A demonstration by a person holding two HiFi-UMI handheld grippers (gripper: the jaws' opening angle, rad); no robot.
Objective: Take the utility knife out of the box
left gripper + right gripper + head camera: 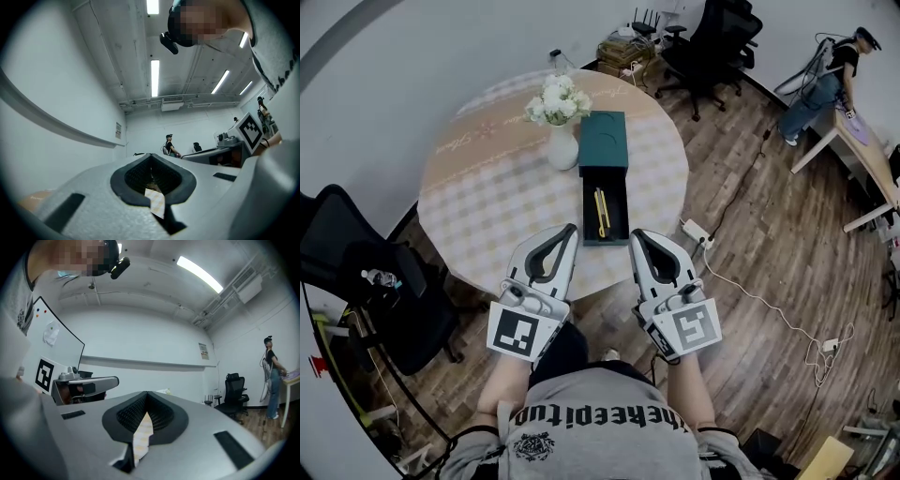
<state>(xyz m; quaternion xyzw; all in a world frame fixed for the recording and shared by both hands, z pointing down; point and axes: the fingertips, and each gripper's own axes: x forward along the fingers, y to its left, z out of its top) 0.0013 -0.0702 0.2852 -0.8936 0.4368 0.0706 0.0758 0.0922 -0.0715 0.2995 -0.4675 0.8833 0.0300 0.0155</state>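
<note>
Left gripper (pixel 571 230) and right gripper (pixel 636 235) both closed, empty – only the head view shows the utility knife (pixel 601 212) lying in its open box (pixel 606 241)

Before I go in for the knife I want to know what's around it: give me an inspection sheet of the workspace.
Surface: round table under a checked cloth.
Job's things: dark green box open, yellow utility knife lying inside; lid flat at the box's far end.
Clutter: white vase of white flowers, left of the lid.
Grippers: left gripper and right gripper both shut and empty, over the table's near edge, either side of the box's near end.
Cables: power strip on the floor right of the table; white cable trails from it.
Surroundings: wood floor, black office chair, a person at a desk.
</note>
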